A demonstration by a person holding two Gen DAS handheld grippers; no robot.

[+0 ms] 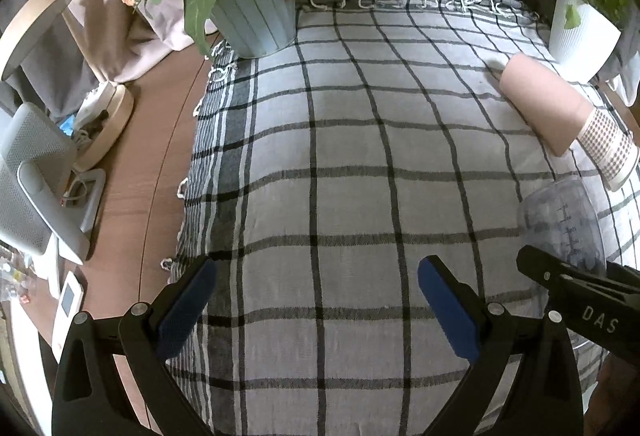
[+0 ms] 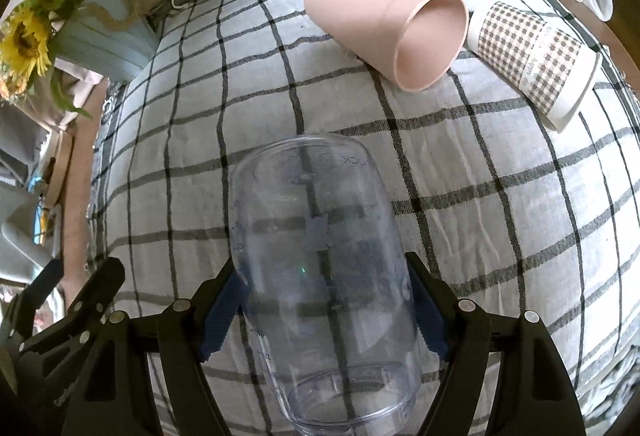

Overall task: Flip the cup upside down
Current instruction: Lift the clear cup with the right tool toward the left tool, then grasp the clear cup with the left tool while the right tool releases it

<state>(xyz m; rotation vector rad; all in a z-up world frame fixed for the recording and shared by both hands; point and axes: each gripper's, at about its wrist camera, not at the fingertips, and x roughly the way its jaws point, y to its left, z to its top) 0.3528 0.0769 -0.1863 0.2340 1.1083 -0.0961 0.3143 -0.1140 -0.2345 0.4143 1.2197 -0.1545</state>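
Observation:
A clear plastic measuring cup (image 2: 320, 268) sits between the blue pads of my right gripper (image 2: 328, 300), which is shut on its sides; its closed end points away from me and its open rim is near the camera. In the left wrist view the same cup (image 1: 560, 220) shows at the right edge, with a finger of the right gripper (image 1: 576, 288) in front of it. My left gripper (image 1: 316, 300) is open and empty above the checked cloth (image 1: 340, 156). A pink cup (image 2: 392, 32) and a brown-checked paper cup (image 2: 536, 64) lie on their sides further back.
A blue pot of sunflowers (image 1: 248, 8) stands at the cloth's far left corner, a white ribbed plant pot (image 1: 580, 32) at the far right. Left of the cloth is brown tabletop (image 1: 152, 164) with a grey fan (image 1: 32, 172) and a wooden stand (image 1: 108, 124).

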